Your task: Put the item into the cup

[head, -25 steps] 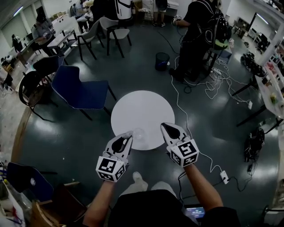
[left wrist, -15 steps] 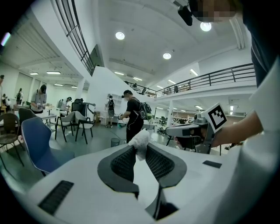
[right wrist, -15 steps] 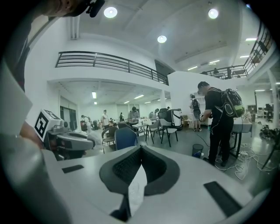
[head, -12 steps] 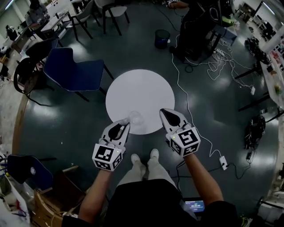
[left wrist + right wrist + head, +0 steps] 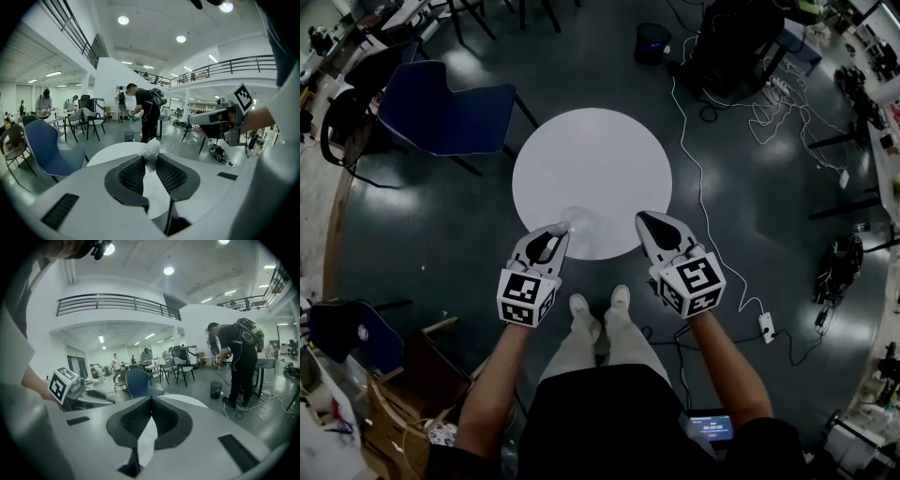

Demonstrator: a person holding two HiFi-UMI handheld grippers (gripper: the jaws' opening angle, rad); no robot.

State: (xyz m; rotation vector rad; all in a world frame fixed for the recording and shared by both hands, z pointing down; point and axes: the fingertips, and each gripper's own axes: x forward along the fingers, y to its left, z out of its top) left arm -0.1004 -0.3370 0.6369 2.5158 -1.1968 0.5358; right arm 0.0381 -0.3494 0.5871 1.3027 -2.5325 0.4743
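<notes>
poking from the left tongs (image 5: 151, 158), a crumpled whitish translucent item (image 5: 152, 146)

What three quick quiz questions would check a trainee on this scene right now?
1. True or false: the right gripper holds an item.
2. Which gripper grips the whitish translucent item? A) left B) right C) neither
3. Fill in: near the round white table stands a ____ chair.
Key: 1 false, it is shut and empty; 2 A, the left gripper; 3 blue.
</notes>
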